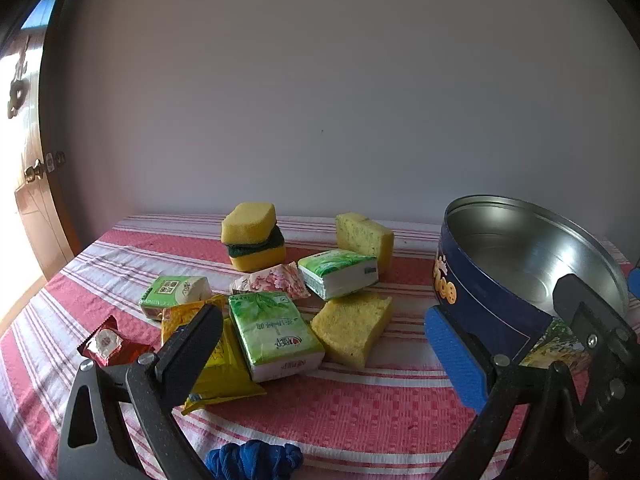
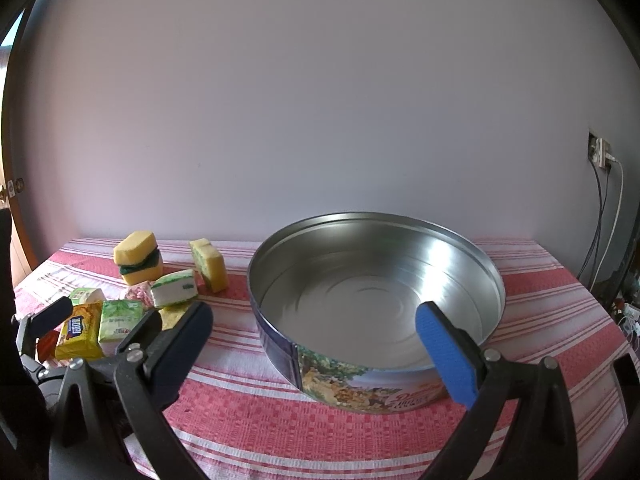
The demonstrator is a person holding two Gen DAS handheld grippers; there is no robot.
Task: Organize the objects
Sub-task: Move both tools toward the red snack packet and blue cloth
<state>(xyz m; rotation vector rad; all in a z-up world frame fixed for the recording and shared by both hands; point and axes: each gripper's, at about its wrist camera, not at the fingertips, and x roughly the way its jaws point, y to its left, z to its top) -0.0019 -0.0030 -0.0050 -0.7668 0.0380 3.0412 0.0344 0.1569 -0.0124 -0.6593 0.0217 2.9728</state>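
Observation:
A pile of small things lies on the red striped cloth: a green tissue pack, a second tissue pack, yellow sponges, a yellow snack packet and a red wrapped sweet. My left gripper is open and empty, just in front of the pile. An empty round blue tin stands to the right; it also shows in the left wrist view. My right gripper is open and empty, jaws astride the tin's near wall. The pile shows at the left of the right wrist view.
The table stands against a plain white wall. A blue cloth lump lies at the near edge. A wooden door is at the far left. A wall socket with cables is at the right.

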